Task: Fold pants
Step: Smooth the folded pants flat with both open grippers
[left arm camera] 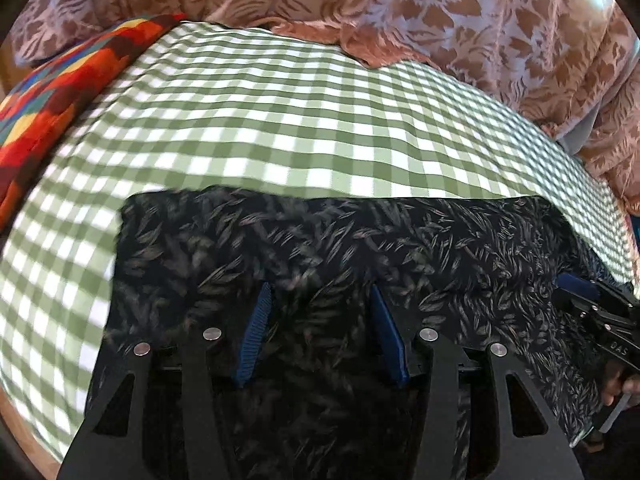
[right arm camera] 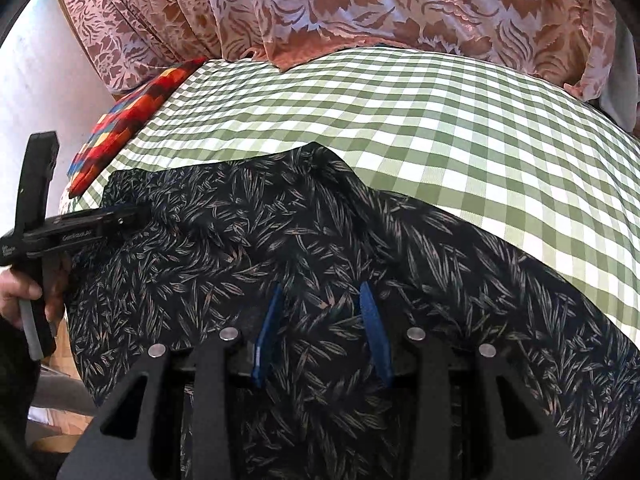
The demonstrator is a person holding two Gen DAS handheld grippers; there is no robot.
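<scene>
The pants (left arm camera: 320, 248) are dark fabric with a small leaf print, lying on a green and white checked cloth (left arm camera: 280, 120). They also fill the lower part of the right wrist view (right arm camera: 320, 232). My left gripper (left arm camera: 318, 292) is open, its blue fingers spread just above the pants. My right gripper (right arm camera: 320, 292) is open too, over the pants. Each gripper shows in the other's view: the right one at the right edge (left arm camera: 592, 304), the left one at the left edge (right arm camera: 100, 220), both low over the pants. Neither holds fabric as far as I can see.
A bright patchwork cushion (left arm camera: 60, 92) lies at the far left of the checked cloth. A brown and white floral curtain (right arm camera: 360, 8) hangs behind the far edge. A pale wall (right arm camera: 36, 100) stands to the left. A hand (right arm camera: 20, 288) holds the left gripper's handle.
</scene>
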